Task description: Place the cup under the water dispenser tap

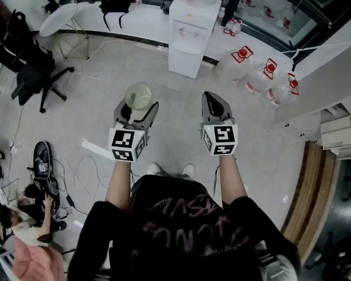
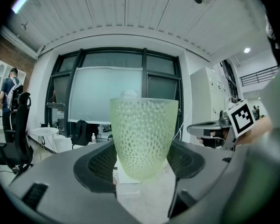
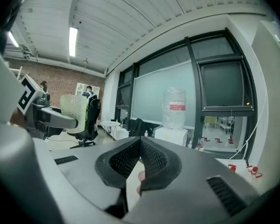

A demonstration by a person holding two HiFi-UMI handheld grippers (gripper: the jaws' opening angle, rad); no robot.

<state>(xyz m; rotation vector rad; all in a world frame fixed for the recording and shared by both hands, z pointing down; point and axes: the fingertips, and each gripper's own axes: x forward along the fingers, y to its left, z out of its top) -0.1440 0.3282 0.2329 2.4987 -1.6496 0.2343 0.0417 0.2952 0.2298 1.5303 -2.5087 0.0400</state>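
A pale green cup (image 1: 138, 94) with a dimpled wall stands upright between the pads of my left gripper (image 1: 139, 107), which is shut on it. In the left gripper view the cup (image 2: 142, 134) fills the middle, and the left gripper (image 2: 142, 158) clasps it low on its sides. My right gripper (image 1: 215, 101) is level beside it, shut and empty; in its own view the right gripper (image 3: 140, 146) has its pads touching. The white water dispenser (image 1: 192, 31) with a bottle on top stands ahead across the floor. The right gripper view also shows the dispenser (image 3: 175, 135) and the cup (image 3: 73, 107).
Several large water bottles (image 1: 258, 74) lie on the floor right of the dispenser. A black office chair (image 1: 30, 69) and a round white table (image 1: 58, 17) stand at the left. Cables (image 1: 88, 168) trail over the floor. A person (image 1: 24, 230) sits low at the left.
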